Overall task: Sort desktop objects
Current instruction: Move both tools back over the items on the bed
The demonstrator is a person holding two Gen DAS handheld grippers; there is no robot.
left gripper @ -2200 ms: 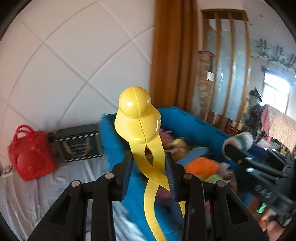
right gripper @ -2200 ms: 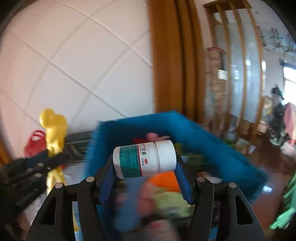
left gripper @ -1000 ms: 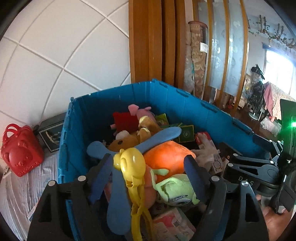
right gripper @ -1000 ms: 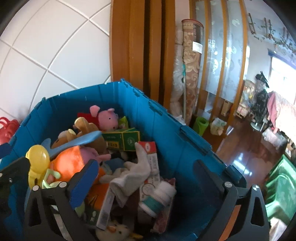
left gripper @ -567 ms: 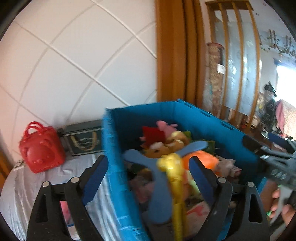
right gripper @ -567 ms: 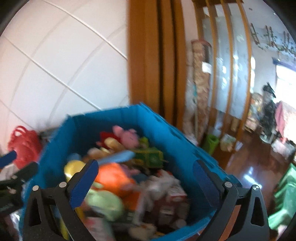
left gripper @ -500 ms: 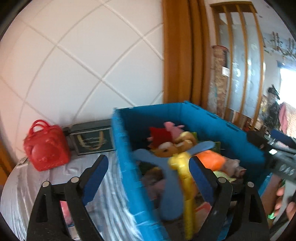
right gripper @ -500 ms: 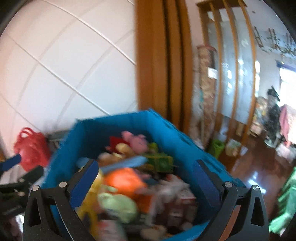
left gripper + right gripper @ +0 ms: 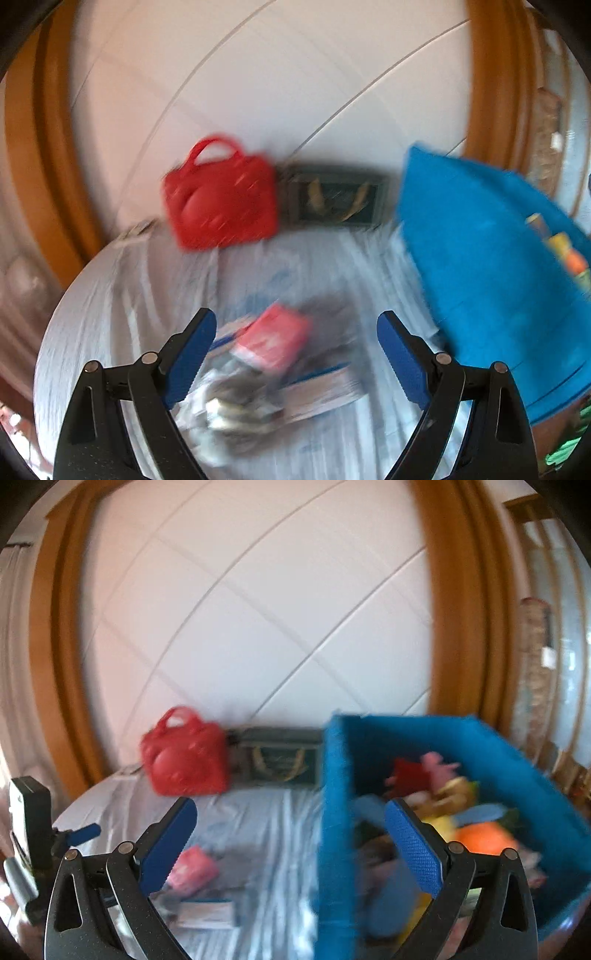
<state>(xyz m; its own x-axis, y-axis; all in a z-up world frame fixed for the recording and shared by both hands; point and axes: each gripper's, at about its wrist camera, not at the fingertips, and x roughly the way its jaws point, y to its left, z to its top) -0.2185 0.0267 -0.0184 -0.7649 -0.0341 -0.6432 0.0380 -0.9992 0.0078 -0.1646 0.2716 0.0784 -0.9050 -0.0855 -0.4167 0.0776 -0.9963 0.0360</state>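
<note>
One red handbag [image 9: 220, 194] at wall, one dark box [image 9: 336, 197] beside it. One red packet [image 9: 271, 339] on counter [image 9: 110, 295], between spread, empty left tongs [image 9: 295, 354]. Right tongs [image 9: 290, 843] spread, empty. One blue bin [image 9: 336, 812] at right, toys inside, count blurred.

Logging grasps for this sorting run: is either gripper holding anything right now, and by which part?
Nothing is held. The left gripper and the right gripper are both open and empty.
</note>
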